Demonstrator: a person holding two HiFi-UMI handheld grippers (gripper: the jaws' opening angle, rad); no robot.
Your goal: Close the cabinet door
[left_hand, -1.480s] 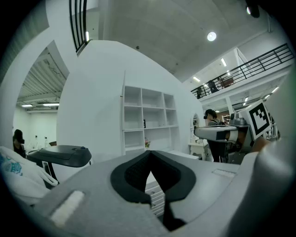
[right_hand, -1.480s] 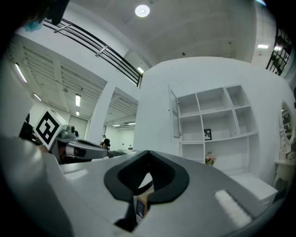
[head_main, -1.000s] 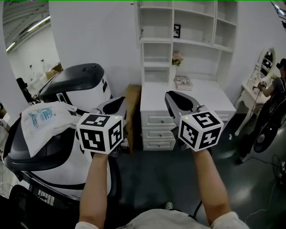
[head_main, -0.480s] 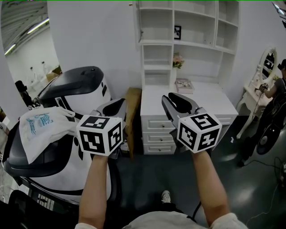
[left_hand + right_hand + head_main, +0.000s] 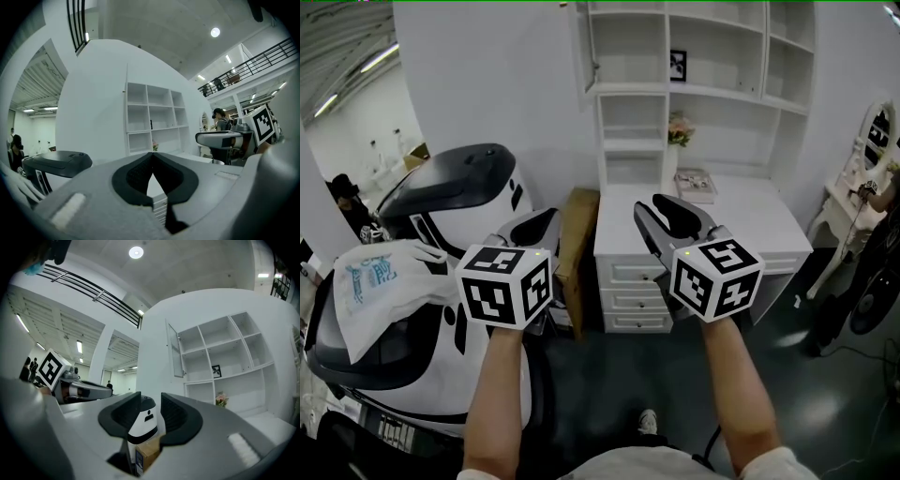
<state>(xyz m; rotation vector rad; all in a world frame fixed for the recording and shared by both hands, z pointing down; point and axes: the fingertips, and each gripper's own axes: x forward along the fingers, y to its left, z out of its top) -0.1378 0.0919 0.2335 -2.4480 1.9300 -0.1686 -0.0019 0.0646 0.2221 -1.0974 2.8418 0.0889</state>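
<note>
A white shelf unit (image 5: 694,84) stands on a desk with drawers (image 5: 628,272) against the far wall. Its narrow cabinet door (image 5: 583,47) hangs open at the upper left corner, edge-on in the head view and seen from the side as a glazed door (image 5: 176,352) in the right gripper view. My right gripper (image 5: 661,208) points level at the unit, well short of it; its jaws are opening and nothing is between them (image 5: 151,399). To its left my left gripper (image 5: 534,223) is held level, fingertips meeting (image 5: 152,154), empty.
A large white and black machine (image 5: 469,187) with a white bag (image 5: 375,281) on it fills the left. A brown cardboard box (image 5: 577,234) leans between it and the desk. A person (image 5: 886,187) stands by a vanity mirror (image 5: 877,131) at the right.
Both grippers have moved forward toward the shelf unit. The right gripper's jaws have spread apart. The left jaws look unchanged.
</note>
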